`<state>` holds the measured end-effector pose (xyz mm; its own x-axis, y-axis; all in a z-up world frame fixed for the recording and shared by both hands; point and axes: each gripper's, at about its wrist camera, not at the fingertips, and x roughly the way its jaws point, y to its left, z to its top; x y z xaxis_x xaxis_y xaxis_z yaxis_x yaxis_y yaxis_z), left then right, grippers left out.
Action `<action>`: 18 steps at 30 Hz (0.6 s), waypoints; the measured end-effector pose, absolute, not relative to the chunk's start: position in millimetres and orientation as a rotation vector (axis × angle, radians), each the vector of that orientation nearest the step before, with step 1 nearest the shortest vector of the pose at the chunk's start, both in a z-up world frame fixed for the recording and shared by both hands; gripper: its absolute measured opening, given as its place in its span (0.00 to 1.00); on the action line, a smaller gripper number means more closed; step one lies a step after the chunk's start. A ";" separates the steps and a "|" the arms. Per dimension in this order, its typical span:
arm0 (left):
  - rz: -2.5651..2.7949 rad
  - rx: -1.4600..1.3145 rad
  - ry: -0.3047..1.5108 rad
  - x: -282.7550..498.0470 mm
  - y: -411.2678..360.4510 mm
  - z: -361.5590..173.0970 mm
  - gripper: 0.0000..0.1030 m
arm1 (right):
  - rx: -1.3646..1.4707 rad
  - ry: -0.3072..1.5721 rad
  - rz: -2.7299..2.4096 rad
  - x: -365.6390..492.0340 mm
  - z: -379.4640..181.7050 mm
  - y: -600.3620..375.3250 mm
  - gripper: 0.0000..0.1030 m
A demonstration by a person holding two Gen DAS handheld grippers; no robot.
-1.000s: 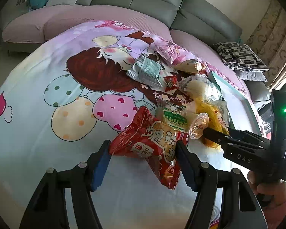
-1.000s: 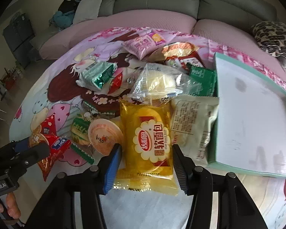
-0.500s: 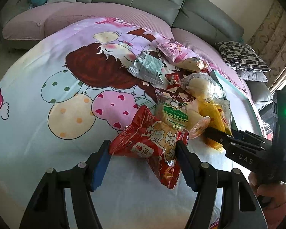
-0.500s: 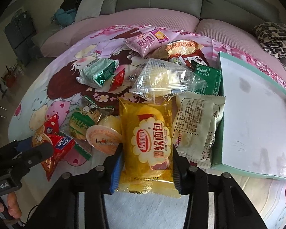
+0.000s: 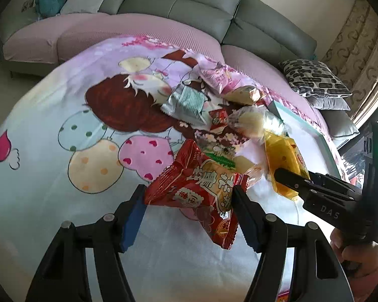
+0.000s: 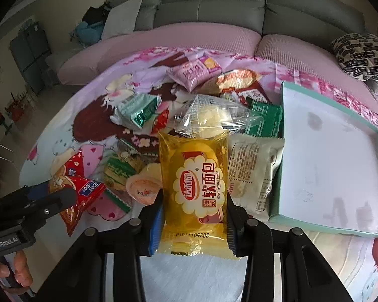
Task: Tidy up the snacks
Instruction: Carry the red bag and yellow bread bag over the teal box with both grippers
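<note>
My left gripper [image 5: 189,202] is shut on a red snack packet [image 5: 201,188] and holds it above the cartoon-print cloth; the packet also shows in the right wrist view [image 6: 80,191]. My right gripper [image 6: 194,214] is shut on a yellow soft-bread packet [image 6: 196,186], lifted off the pile; it also shows in the left wrist view [image 5: 284,161]. A pile of snacks lies behind: a clear bread bag [image 6: 214,120], a white packet [image 6: 252,173], a green packet [image 6: 264,123], a jelly cup [image 6: 142,188], a pink packet [image 6: 191,73]. A shallow teal-rimmed tray [image 6: 274,216] lies to the right, empty.
The cloth covers a low round surface [image 5: 50,176]. A grey sofa with pink seat covers [image 6: 214,12] stands behind it. A patterned cushion [image 6: 360,52] lies at the far right. A silver-green packet [image 5: 186,100] lies left of the pile.
My right gripper has closed on the yellow bread packet and lifted it. My left gripper has risen a little with the red packet.
</note>
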<state>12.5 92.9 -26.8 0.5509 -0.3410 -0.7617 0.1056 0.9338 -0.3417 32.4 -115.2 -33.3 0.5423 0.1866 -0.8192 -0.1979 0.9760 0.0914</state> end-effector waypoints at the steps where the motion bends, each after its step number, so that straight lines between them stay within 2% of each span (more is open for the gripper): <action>1: -0.270 -0.267 0.951 12.5 91.8 -24.1 0.67 | -0.010 0.963 0.228 31.7 -30.5 -115.8 0.42; 18: -0.350 -0.166 0.864 37.5 31.2 49.6 0.67 | 0.053 0.874 0.118 31.6 20.0 -159.3 0.42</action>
